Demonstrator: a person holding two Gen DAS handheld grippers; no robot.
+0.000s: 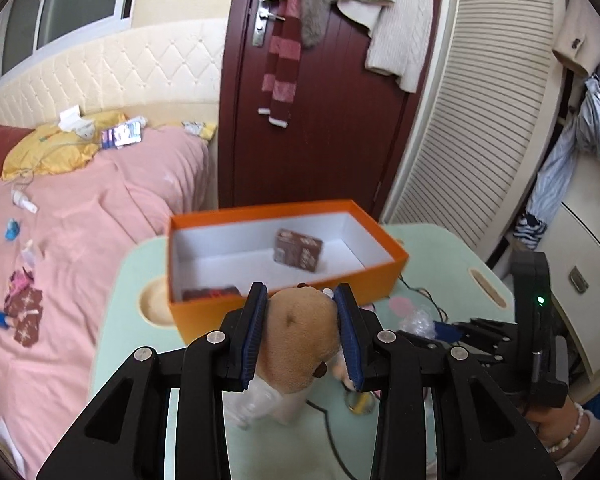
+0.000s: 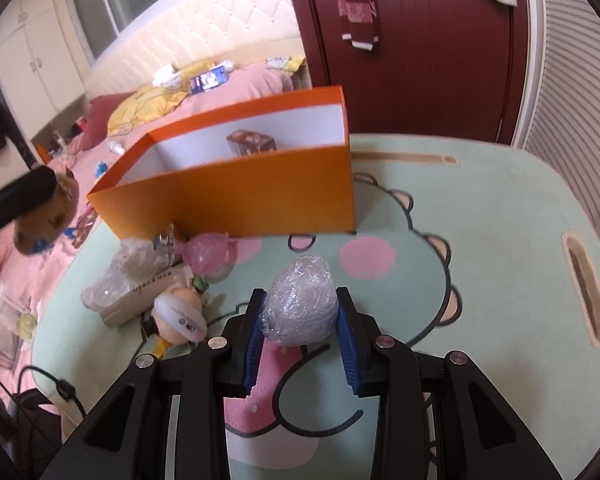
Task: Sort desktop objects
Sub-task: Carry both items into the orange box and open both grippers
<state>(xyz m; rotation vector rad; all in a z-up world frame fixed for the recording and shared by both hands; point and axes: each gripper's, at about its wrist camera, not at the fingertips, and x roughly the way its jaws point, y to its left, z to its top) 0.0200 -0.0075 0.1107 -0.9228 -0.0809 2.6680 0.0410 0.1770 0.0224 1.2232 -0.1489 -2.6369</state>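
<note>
The left gripper [image 1: 302, 332] has its jaws closed part-way on a brown plush toy [image 1: 302, 336], both blue pads pressed into its sides. It is lifted off the bench [image 1: 131, 344], just short of the near wall of the orange box [image 1: 283, 304].

The right gripper [image 2: 300, 336] has its jaws closed on a plastic-wrapped bundle [image 2: 300, 300], the pads against its flanks. Whether the bundle sits on the bench or hangs just above it cannot be told from here. It is on the near side of the box, a little apart from it.

Inside the box a brown patterned carton [image 1: 298, 255] stands toward the far wall, and a second dark-red item [image 1: 209, 293] lies against the near wall, so sorting has begun.

Left on the bench beside the box: a pink wrapped piece [image 2: 205, 252], a clear wrapped packet [image 2: 135, 260], a flat carton with lettering [image 2: 139, 298], a small figure with a white band [image 2: 179, 316] and a metal disc [image 2: 164, 239]. A black cable [image 1: 328, 428] trails across the surface.

By my reckoning the job is under half done: two items in, two in hand, about five waiting.
</note>
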